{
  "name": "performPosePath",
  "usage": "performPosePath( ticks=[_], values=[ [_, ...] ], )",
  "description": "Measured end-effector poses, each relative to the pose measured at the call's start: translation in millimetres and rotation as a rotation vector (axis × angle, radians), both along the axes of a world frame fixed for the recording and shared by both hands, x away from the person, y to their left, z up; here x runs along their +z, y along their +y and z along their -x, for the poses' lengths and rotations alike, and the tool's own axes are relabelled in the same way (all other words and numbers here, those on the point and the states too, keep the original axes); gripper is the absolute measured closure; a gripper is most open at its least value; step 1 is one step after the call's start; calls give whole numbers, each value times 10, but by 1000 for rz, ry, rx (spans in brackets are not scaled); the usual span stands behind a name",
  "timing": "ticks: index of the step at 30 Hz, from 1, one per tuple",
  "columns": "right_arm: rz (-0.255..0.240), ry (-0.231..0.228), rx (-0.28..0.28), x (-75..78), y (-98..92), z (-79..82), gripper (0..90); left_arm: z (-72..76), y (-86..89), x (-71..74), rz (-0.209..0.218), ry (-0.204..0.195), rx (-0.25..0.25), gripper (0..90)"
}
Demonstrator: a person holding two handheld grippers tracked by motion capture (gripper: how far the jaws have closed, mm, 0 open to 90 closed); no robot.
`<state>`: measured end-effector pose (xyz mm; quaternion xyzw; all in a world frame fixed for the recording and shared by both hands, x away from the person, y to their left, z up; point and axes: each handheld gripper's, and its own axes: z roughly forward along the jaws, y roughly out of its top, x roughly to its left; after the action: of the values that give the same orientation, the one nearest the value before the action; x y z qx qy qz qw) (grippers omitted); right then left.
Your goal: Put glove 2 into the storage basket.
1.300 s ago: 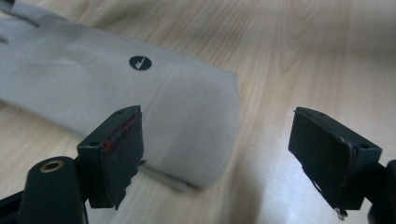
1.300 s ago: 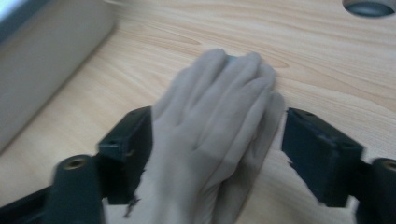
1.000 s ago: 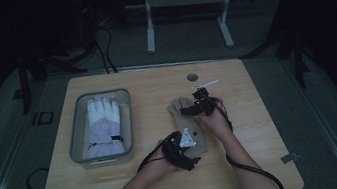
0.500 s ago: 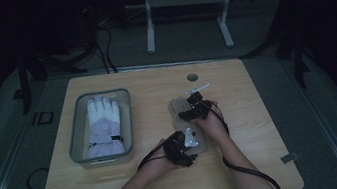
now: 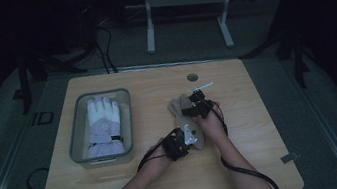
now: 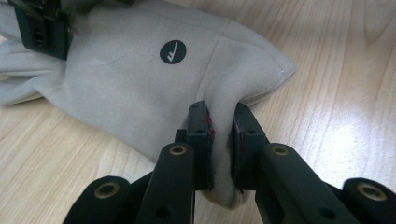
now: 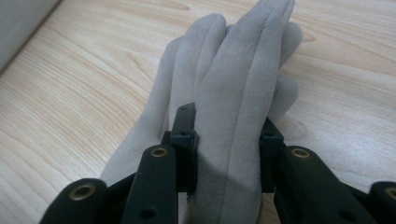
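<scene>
Item: beige suede glove (image 5: pixel 183 117), flat on the desk (image 5: pixel 170 185), right of centre in the high view; cuff toward the lower edge of frame, fingers toward the upper edge.

Left gripper (image 6: pixel 220 128): jaws have just been closing and now pinch a fold of the cuff edge, below a round dark logo (image 6: pixel 173 51).

Right gripper (image 7: pixel 227 135): jaws have just been closing and now clamp the bunched glove fingers (image 7: pixel 243 70).

Handling advice: both holds look set; a lift would go best with both ends raised together and level, keeping the fabric taut so neither pinch slips. The cuff bite is shallow and probably the weaker of the two.

Surroundings: clear plastic bin (image 5: pixel 76 138), centre left of the high view, holding a white glove (image 5: pixel 103 124); well apart from the beige one. Small round grommet (image 5: pixel 192 77) in the desk, above the grippers.

Obstructions: bin's near wall must be cleared if the glove goes there; trailing cables beside both forearms.
</scene>
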<state>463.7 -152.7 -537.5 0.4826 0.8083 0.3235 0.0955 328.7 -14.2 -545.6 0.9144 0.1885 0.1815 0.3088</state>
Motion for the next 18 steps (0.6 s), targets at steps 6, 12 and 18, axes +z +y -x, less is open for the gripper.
performPosePath(
  ticks=[6, 12, 18],
  values=[
    [-15, -13, 2, 106, 10, 25, 693, 40, 9, 90, -13, -18, -5, 812],
    [-19, -24, 8, 209, 25, 44, 693, 71, 62, 197, -14, -26, 1, 812],
    [-33, -57, 21, 378, 77, 85, 692, 109, 116, 313, -6, -44, 7, 812]
  ],
)
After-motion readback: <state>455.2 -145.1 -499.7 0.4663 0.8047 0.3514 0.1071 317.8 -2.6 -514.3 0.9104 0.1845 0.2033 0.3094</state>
